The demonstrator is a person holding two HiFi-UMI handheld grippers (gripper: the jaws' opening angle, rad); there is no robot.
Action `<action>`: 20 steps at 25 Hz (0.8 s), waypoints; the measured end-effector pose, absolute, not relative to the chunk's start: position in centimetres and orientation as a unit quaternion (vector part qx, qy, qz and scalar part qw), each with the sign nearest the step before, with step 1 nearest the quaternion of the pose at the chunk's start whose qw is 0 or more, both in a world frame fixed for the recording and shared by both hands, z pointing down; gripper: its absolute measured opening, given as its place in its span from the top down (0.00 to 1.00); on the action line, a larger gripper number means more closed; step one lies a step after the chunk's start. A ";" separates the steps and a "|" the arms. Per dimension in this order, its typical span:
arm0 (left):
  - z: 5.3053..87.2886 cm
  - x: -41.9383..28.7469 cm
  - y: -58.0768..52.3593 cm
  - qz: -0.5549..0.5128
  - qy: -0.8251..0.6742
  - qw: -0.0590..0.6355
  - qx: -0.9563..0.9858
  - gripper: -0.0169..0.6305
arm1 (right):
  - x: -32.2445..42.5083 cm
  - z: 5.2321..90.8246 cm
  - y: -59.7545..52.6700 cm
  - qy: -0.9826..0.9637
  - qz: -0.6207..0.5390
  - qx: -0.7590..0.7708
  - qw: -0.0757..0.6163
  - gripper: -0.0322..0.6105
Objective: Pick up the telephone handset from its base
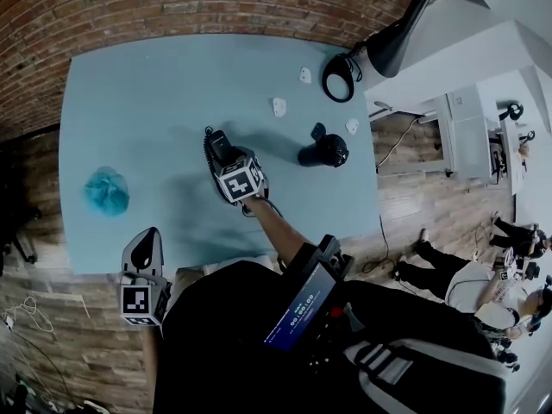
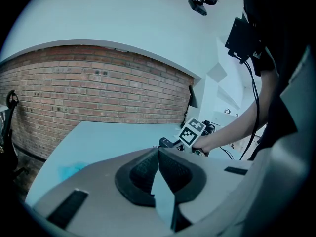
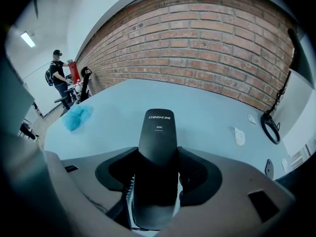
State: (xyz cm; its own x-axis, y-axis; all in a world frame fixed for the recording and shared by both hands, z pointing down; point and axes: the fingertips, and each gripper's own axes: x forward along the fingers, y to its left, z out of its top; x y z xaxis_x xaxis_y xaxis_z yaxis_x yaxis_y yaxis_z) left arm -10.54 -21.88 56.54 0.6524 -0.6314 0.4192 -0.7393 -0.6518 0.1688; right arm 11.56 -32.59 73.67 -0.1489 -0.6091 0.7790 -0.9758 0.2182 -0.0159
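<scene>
The right gripper view shows what the others do not: the black handset [image 3: 157,127] stands between the wide-apart jaws of the right gripper [image 3: 158,150]. A pad sits just beside each of its flanks with no squeeze to be made out, and a bit of coiled cord [image 3: 130,186] shows low at its left. The head view puts the marker cube [image 1: 240,179] over the telephone base [image 1: 217,145] near the middle of the frame, the handset on it. It also shows the left gripper [image 1: 145,250] at lower left, off the near edge of the table. The left gripper view has those jaws closed tip to tip on nothing, and looks across at the person's hand [image 2: 205,143] on the other gripper. The light blue table [image 1: 155,84] also carries a blue fluffy clump [image 1: 107,190] at left, a black rounded object [image 1: 323,152] right of centre, small white pieces [image 1: 279,106] and a black cable loop [image 1: 338,78] at upper right. A brick wall [image 3: 207,48] runs behind the table. The floor is wooden [image 1: 414,197], and people [image 1: 448,274] are at the right edge of the head view.
</scene>
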 end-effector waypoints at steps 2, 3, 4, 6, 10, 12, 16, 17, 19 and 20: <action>56.5 -10.8 -22.0 0.162 -0.384 0.164 0.894 0.95 | 11.6 73.2 -32.6 -0.706 0.275 0.564 0.328 0.57; 56.6 -10.9 -22.1 0.162 -0.385 0.165 0.894 0.95 | 11.6 73.0 -32.6 -0.707 0.275 0.565 0.324 0.57; 56.6 -10.9 -22.1 0.161 -0.385 0.165 0.894 0.95 | 11.6 72.8 -32.6 -0.708 0.276 0.565 0.321 0.57; 56.5 -11.0 -22.2 0.158 -0.383 0.163 0.895 0.95 | 11.7 72.4 -32.7 -0.710 0.275 0.566 0.317 0.57; 56.3 -11.0 -22.4 0.151 -0.380 0.162 0.898 0.95 | 11.7 71.4 -33.0 -0.713 0.273 0.570 0.304 0.57; 56.2 -11.1 -22.5 0.149 -0.379 0.161 0.899 0.95 | 11.7 70.9 -33.1 -0.712 0.280 0.574 0.293 0.57; 55.9 -11.3 -22.6 0.144 -0.378 0.158 0.901 0.95 | 12.2 70.2 -33.4 -0.708 0.288 0.583 0.277 0.56; 55.9 -11.3 -22.7 0.143 -0.377 0.158 0.901 0.95 | 12.2 70.0 -33.4 -0.707 0.288 0.584 0.274 0.57; 55.8 -11.4 -22.8 0.141 -0.377 0.158 0.902 0.95 | 12.2 69.7 -33.5 -0.706 0.289 0.587 0.270 0.56; 55.8 -11.5 -22.8 0.141 -0.376 0.159 0.902 0.95 | 12.2 69.6 -33.5 -0.706 0.291 0.588 0.268 0.57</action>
State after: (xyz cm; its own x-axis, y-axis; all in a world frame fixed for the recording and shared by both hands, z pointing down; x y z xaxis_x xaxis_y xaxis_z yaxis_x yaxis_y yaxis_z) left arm -11.48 -22.85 55.78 0.6777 -0.6335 0.3734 -0.7228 -0.6671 0.1803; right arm 12.24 -33.47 69.59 -0.1651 -0.6743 0.7198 -0.9856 0.1396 -0.0954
